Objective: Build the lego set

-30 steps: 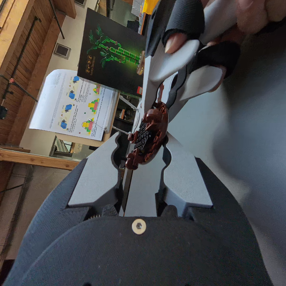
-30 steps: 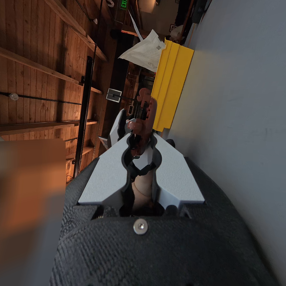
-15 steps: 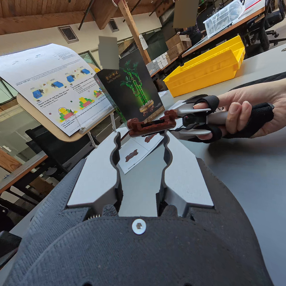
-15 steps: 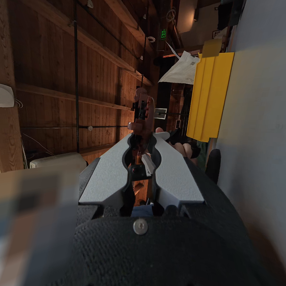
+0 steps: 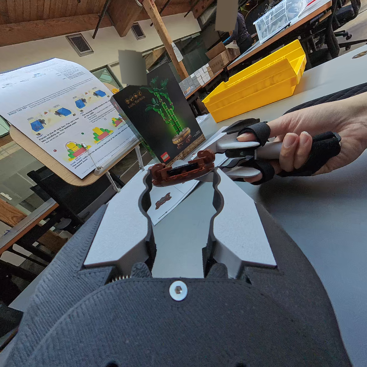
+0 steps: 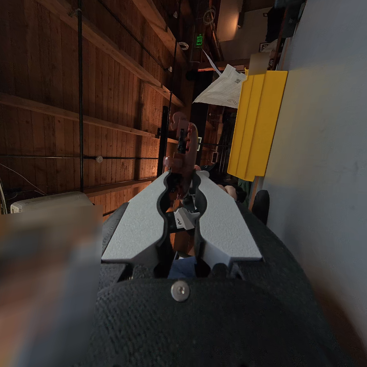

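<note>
A brown round lego base with a black middle (image 5: 182,170) hangs in the air above the grey table (image 5: 297,228). My right gripper (image 6: 182,174) is shut on it and holds it edge-on (image 6: 185,156). In the left wrist view the right gripper (image 5: 218,158) comes in from the right, held by a hand (image 5: 317,139), and grips the base's right end. My left gripper (image 5: 180,175) is open, level, with the base lying across the gap at its fingertips. I cannot tell whether they touch it.
The black set box (image 5: 158,123) stands behind the base, beside an instruction sheet on a wooden stand (image 5: 59,111). An open booklet (image 5: 172,200) lies on the table under the base. A yellow bin (image 5: 258,87) sits at the back right and also shows in the right wrist view (image 6: 256,123). The left gripper's tips are roughly 4 cm from the right gripper's.
My left gripper has rolled from sideways to level, its jaws as wide as before. The right gripper has kept its hold on the brown base, which now lies flat across the left fingertips.
</note>
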{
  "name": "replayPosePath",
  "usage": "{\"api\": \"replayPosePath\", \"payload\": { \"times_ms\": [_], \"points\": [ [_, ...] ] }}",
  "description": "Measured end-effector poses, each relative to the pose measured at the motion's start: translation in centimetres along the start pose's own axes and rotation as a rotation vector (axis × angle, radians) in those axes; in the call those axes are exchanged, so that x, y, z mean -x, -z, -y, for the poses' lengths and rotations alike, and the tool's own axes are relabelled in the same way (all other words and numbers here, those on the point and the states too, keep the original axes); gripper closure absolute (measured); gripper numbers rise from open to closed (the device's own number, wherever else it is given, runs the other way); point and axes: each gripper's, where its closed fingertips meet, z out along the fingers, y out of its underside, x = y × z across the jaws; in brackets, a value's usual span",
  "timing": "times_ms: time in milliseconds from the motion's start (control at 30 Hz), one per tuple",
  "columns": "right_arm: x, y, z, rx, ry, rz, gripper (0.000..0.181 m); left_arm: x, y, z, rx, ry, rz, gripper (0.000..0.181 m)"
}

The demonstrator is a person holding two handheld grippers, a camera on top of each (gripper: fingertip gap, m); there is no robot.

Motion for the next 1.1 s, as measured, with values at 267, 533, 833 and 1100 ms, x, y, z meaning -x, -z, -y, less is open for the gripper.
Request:
{"api": "replayPosePath", "payload": {
  "times_ms": [267, 533, 833, 1100],
  "points": [
    [0.0, 0.0, -0.1, 0.008, 0.017, -0.01, 0.164, 0.1, 0.1, 0.1, -0.012, 0.058, -0.022, 0.12],
    [0.2, 0.1, 0.1, -0.006, 0.111, -0.042, 0.163, 2.9, 0.6, -0.1, -0.037, 0.339, 0.008, 0.118],
    [0.1, -0.6, -0.7, 0.009, 0.3, -0.104, 0.164, 1.5, 0.0, -1.6, 0.006, 1.182, -0.294, 0.131],
    [-0.9, -1.3, -1.3, 0.011, 0.417, -0.157, 0.164, -1.7, -0.8, -1.6, 0.026, 1.444, -0.504, 0.148]
  ]
}}
